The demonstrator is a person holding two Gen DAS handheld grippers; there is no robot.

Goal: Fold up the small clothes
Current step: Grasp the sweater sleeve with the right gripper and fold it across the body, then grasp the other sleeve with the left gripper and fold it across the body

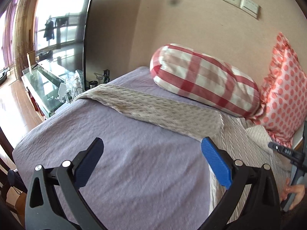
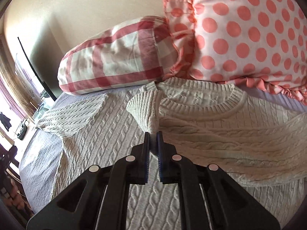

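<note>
A cream cable-knit sweater [image 2: 107,134] lies flat on the lilac bed sheet [image 2: 40,161], collar toward the pillows. My right gripper [image 2: 153,134] is shut on the sweater's sleeve cuff [image 2: 144,109] and holds it over the chest, below the ribbed collar [image 2: 199,107]. The other sleeve [image 1: 153,109] stretches left across the sheet [image 1: 115,172] in the left wrist view. My left gripper [image 1: 152,143] is open and empty above the bare sheet, left of the sweater body [image 1: 247,149].
A red checked bolster [image 1: 207,78] and a pink polka-dot pillow [image 1: 284,95] lie at the head of the bed against the wall. A glass-topped table [image 1: 44,84] with small items stands beyond the bed's left edge. The right gripper's body [image 1: 287,153] shows at the right.
</note>
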